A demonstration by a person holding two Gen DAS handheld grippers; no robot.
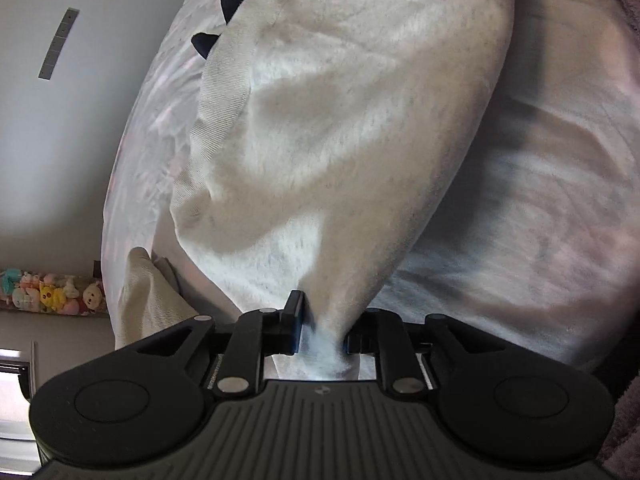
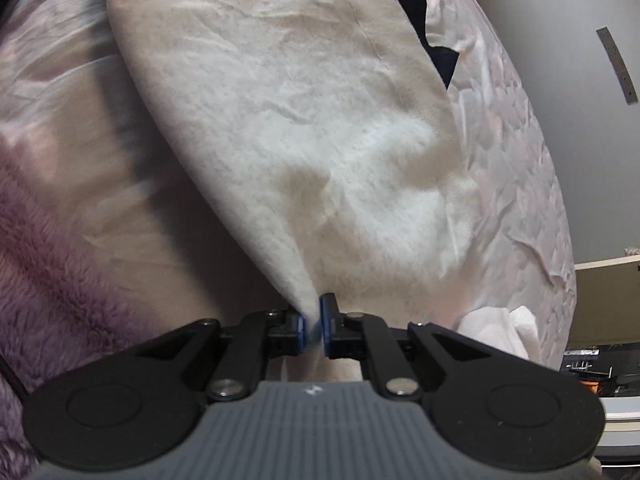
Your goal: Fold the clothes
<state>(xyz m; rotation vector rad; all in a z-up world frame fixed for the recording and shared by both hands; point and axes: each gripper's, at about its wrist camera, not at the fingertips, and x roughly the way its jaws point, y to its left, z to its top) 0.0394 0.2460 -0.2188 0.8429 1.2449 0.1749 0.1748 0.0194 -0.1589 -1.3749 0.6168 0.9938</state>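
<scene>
Nearest each lens, cream fleece is pinched between closed jaws: the left gripper (image 1: 320, 330) has a thick bunch of the cream garment (image 1: 340, 128) squeezed between its pads, and the right gripper (image 2: 314, 328) is clamped on a thin tapered corner of the same garment (image 2: 304, 120). From both claws the cloth fans out forward and widens, its long axis running away from the cameras toward the far edge of the bed (image 2: 516, 184), where black trim (image 2: 416, 8) shows along the garment's side. Neither hand is clearly nearer; both seem to lift one end, though blur makes that uncertain. Underneath lies a crumpled pale floral bedsheet, with a purple fuzzy blanket (image 2: 52, 264) at one side. Beyond the bed's edge stand a grey wall and a shelf of plush toys (image 1: 52, 292).
</scene>
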